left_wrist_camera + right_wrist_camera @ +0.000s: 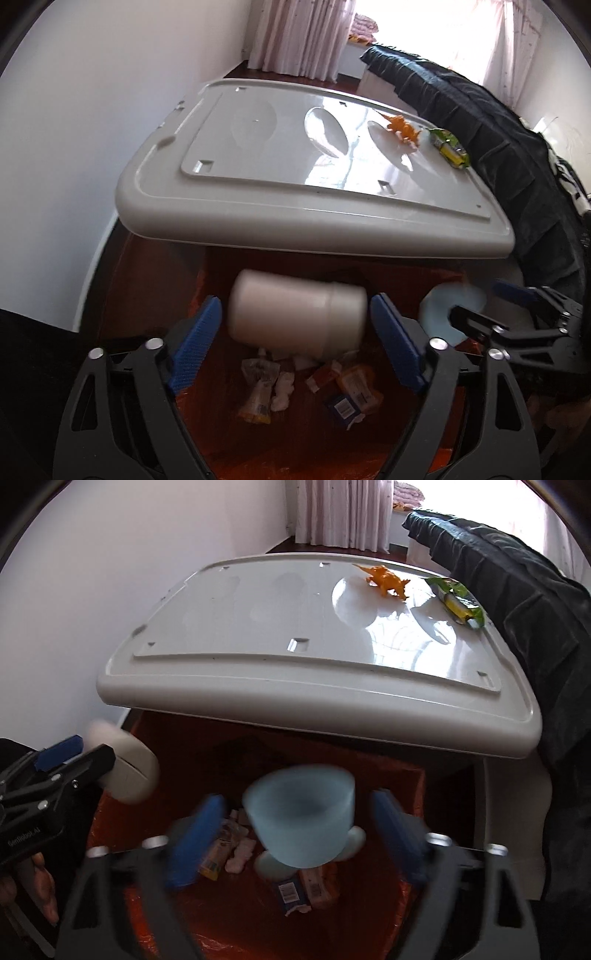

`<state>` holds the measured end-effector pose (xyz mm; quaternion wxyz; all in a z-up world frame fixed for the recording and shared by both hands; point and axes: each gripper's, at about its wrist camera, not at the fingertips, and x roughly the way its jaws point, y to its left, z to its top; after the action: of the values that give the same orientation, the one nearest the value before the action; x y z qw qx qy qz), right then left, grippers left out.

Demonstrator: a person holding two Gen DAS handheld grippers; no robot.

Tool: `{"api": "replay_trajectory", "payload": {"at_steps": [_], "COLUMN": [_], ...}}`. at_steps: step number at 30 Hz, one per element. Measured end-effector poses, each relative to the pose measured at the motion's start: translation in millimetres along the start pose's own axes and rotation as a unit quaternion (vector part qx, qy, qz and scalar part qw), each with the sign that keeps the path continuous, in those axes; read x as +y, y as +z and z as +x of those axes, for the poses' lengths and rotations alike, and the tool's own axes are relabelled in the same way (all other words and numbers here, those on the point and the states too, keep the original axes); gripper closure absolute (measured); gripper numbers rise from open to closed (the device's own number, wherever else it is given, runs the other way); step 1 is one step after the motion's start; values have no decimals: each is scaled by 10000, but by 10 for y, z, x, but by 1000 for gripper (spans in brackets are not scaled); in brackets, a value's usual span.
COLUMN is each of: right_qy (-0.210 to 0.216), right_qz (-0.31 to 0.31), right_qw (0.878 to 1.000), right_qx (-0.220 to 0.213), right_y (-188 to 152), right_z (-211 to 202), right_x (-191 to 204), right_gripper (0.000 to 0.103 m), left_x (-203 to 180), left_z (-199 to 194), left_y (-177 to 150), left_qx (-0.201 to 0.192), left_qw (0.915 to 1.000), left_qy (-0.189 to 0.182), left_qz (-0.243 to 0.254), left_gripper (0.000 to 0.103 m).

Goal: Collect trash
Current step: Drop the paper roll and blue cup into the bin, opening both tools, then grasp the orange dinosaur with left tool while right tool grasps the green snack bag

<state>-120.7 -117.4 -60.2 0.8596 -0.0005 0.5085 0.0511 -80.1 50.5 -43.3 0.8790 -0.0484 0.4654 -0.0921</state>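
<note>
Two items dropped into the bin, two left on the lid

White jar (297, 314) is released between the spread left gripper (295, 341); blue cup (301, 818) is released from the spread right gripper (295, 838), over the orange-lined bin (388, 786); orange peel (386, 580) and green wrapper (458, 600) remain uncollected on the lid (258, 627).

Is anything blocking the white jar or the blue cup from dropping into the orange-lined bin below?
Nothing visible. The white jar sits between the open left gripper pads, directly over the bin. The blue cup is between the open right gripper pads, above the wrappers already inside.
</note>
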Motion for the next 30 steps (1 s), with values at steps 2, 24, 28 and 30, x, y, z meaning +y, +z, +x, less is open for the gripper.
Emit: {"api": "replay_trajectory", "payload": {"at_steps": [2, 24, 28, 30], "right_qy": [-49, -774, -1107, -1219], "right_qz": [5, 276, 317, 331], "right_qw": [10000, 9874, 9751, 9708], "right_qx": [-66, -1355, -1894, -2038], "right_y": [12, 610, 896, 975], "right_z": [-35, -656, -940, -999], "right_x": [-4, -640, -894, -986], "right_gripper": [5, 5, 5, 5], "left_x": [1, -470, -908, -1106], "left_z": [-10, 130, 544, 770], "left_y": [0, 935, 1461, 1650], "left_qx": [-14, -487, -413, -390], "left_qw": [10000, 9979, 9970, 9963], "left_qy": [35, -391, -639, -748], "left_qz": [6, 151, 173, 178], "left_gripper": [15, 14, 13, 13]}}
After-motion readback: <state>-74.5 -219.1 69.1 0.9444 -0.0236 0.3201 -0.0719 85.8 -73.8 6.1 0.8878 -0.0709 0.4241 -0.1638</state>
